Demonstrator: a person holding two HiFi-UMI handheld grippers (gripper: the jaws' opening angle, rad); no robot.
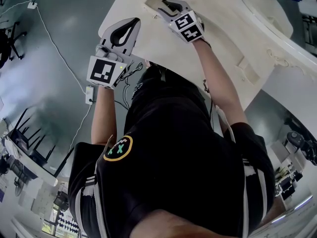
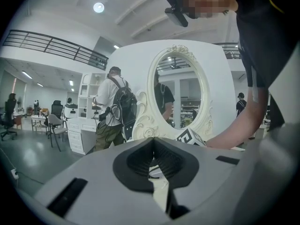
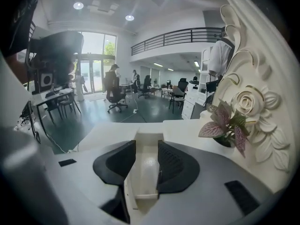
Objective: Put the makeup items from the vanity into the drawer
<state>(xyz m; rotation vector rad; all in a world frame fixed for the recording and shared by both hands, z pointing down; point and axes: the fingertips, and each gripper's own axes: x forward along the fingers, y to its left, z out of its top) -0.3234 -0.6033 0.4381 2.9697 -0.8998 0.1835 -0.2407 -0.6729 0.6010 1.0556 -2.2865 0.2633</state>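
Note:
The white vanity top [image 1: 148, 41] runs across the top of the head view. A narrow open drawer [image 1: 152, 2] is sunk into it. My right gripper [image 1: 167, 6] hangs over that drawer and tilts down into it. In the right gripper view its jaws [image 3: 146, 144] stand a little apart, open, with only the drawer's bare white inside [image 3: 146, 175] showing between them. My left gripper [image 1: 134, 22] hovers at the vanity's near left edge, and in its own view [image 2: 153, 142] the tips meet, shut, with nothing gripped. No makeup item shows clearly in any view.
An ornate oval mirror [image 2: 180, 95] rises behind the vanity top. A small pink-leaved plant [image 3: 225, 125] stands beside the mirror's frame [image 3: 253, 102], right of the drawer. A cable and power strip [image 1: 89, 94] lie on the grey floor to the left. People and office chairs are far behind.

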